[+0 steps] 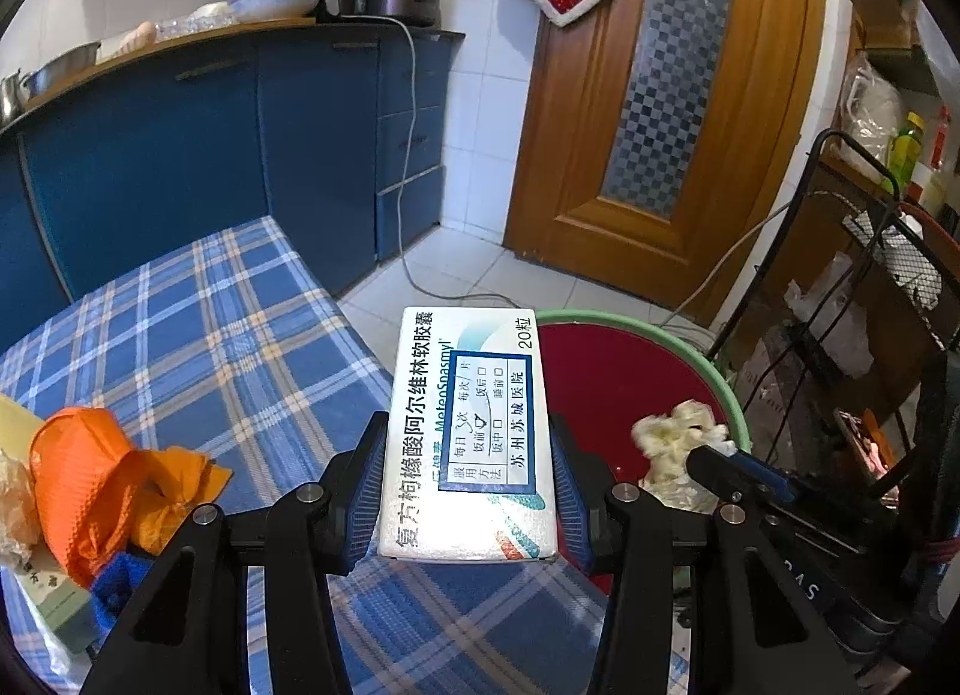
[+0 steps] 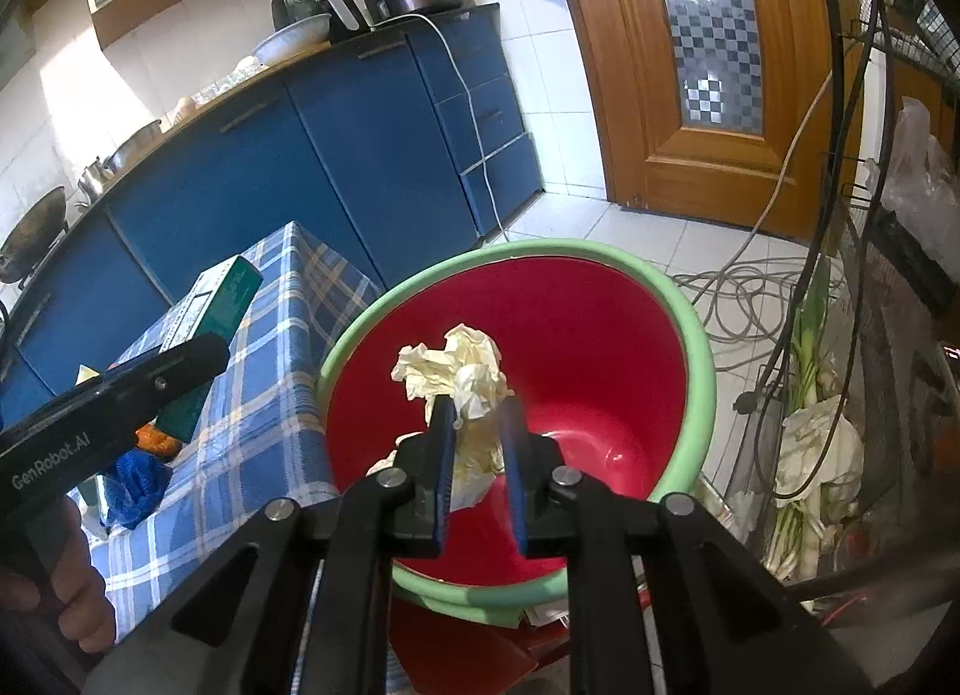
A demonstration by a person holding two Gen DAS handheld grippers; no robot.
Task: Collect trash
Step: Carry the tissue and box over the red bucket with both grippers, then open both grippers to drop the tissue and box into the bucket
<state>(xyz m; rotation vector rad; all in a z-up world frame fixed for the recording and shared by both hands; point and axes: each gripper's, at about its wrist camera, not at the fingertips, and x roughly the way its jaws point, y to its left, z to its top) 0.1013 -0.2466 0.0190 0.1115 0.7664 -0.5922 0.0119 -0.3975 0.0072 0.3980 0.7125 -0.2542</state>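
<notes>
My left gripper (image 1: pixel 468 425) is shut on a white medicine box (image 1: pixel 468 437) with blue print, its pads pressing both long sides. It holds the box above the table's edge, next to a red basin with a green rim (image 1: pixel 660 329). In the right wrist view my right gripper (image 2: pixel 479 407) is shut on a crumpled cream paper wad (image 2: pixel 456 362) and hangs over the inside of the basin (image 2: pixel 702 347). The same wad (image 1: pixel 678 443) shows over the basin's rim in the left wrist view. The left gripper (image 2: pixel 198 359) with its box (image 2: pixel 222 299) shows at the left, held by a hand (image 2: pixel 66 593).
A blue plaid cloth (image 1: pixel 240 335) covers the table. On it at the left lie an orange plastic bag (image 1: pixel 90 473), a blue cloth (image 1: pixel 120 575) and a pale carton (image 1: pixel 54 593). A black wire rack (image 1: pixel 870 275) stands right of the basin. Cables (image 2: pixel 750 299) lie on the tiled floor.
</notes>
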